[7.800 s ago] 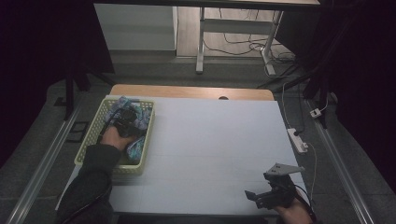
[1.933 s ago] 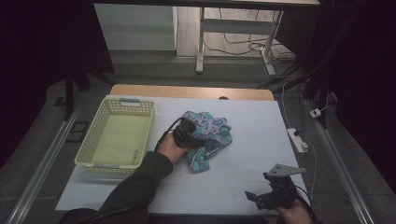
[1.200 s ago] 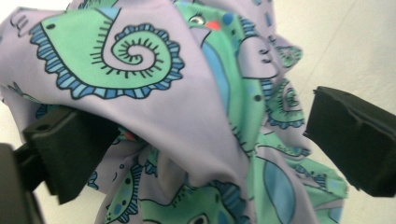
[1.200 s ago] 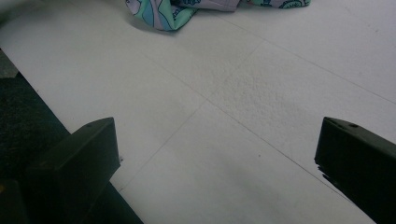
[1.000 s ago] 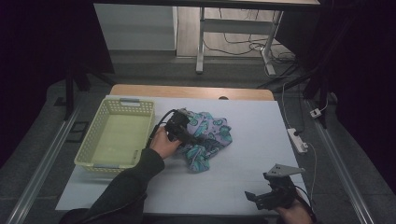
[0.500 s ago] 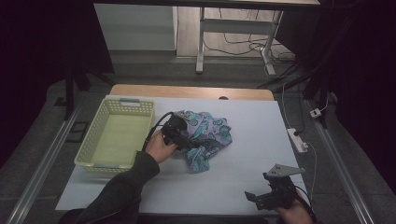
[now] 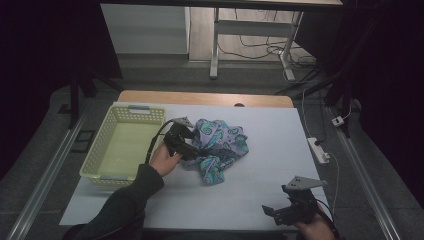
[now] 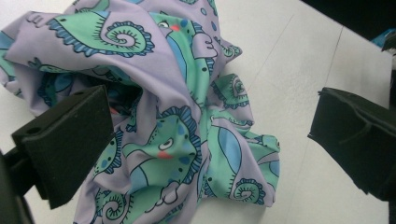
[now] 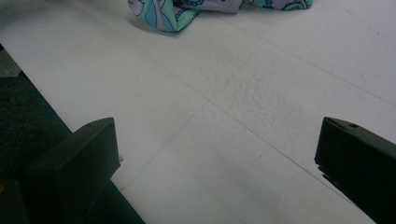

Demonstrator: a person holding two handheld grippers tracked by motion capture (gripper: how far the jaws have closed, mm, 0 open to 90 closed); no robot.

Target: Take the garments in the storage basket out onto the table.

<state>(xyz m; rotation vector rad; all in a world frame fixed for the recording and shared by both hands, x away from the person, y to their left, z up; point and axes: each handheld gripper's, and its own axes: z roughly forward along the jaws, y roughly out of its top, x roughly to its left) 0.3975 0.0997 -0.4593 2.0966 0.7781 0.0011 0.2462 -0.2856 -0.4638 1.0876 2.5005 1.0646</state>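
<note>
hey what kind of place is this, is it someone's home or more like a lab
Probably a lab or workshop set up for recording. A white table stands in a dark room, a power strip and loose cables trail on the floor, and handheld grippers work a patterned cloth.

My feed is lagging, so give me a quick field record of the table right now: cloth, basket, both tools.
cloth: patterned cloth crumpled in a heap on the table, outside the basket
basket: pale yellow basket at table's left, nothing seen inside
left tool: left tool at the cloth's left edge, jaws open, cloth lying between them, not clamped
right tool: right tool at the near right edge, jaws open over bare table
</note>
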